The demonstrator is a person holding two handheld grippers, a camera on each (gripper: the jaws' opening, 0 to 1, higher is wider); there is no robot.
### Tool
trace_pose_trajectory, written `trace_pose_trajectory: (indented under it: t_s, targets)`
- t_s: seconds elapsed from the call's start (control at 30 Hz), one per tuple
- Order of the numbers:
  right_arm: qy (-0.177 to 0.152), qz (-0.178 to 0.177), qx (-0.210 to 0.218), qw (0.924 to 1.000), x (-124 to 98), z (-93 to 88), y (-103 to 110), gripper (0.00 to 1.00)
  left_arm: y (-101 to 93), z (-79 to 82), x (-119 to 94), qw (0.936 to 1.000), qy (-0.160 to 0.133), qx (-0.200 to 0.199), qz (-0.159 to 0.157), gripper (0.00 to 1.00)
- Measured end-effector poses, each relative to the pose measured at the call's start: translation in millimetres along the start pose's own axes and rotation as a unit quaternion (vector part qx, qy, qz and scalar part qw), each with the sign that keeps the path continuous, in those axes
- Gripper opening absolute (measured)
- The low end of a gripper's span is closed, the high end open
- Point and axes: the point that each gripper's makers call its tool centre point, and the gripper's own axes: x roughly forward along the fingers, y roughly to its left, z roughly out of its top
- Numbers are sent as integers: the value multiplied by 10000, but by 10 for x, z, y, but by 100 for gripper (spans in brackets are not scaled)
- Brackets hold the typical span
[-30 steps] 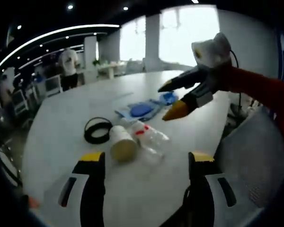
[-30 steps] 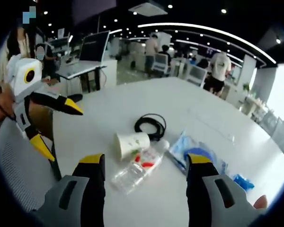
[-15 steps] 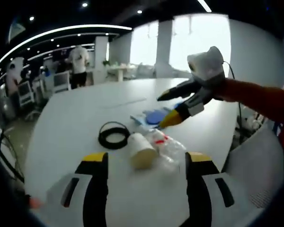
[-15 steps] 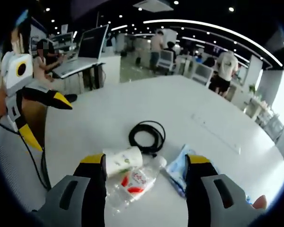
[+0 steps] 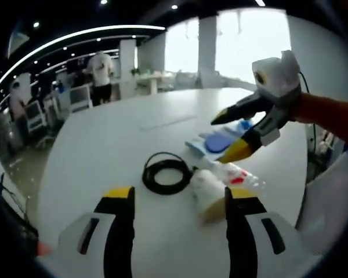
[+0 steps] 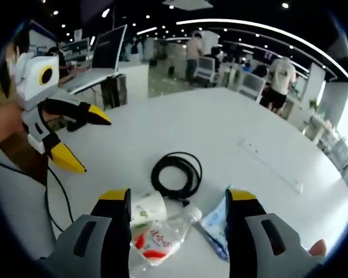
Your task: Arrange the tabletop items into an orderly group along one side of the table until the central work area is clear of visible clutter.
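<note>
1. Left gripper view. The left tool (image 5: 175, 217) rises from the bottom edge with its two yellow-tipped jaws spread wide and nothing between them, low over the white table (image 5: 98, 145). Just beyond the jaws lie a black coiled cable (image 5: 166, 172), a paper cup (image 5: 207, 193) on its side, and a clear plastic bottle (image 5: 239, 175) with a red label, the cup touching the bottle. Farther off rests a blue packet (image 5: 216, 142), partly hidden. The right tool (image 5: 235, 134) enters from the right, above the packet and bottle, its jaws parted and holding nothing.

2. Right gripper view. The right tool (image 6: 177, 217) has its jaws wide apart and empty, directly over the clutter. Between them sit the paper cup (image 6: 146, 208), the clear plastic bottle (image 6: 162, 238) and the blue packet (image 6: 216, 227); the black coiled cable (image 6: 177, 175) lies just beyond. The left tool (image 6: 81, 139) appears at the left, jaws apart; it seems to hover clear of the table (image 6: 220, 127). People stand in the background.
</note>
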Motion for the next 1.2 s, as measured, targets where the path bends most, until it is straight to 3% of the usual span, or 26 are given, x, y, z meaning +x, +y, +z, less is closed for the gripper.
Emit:
trace_pose_trajectory:
  t_s: [0.4,0.63,1.2]
  targets:
    - [184,53,86,9998,265,-72,-141,62,149,-88,393,9995,307,-2,-49,56]
    - [288,95,203,9993,456,-124,-215,58,297,-187,632,9986,488,-198,29,54]
    - [468,204,384,9980,855,-221,-284,51,405,-303,982,9970,711,-302,109,50]
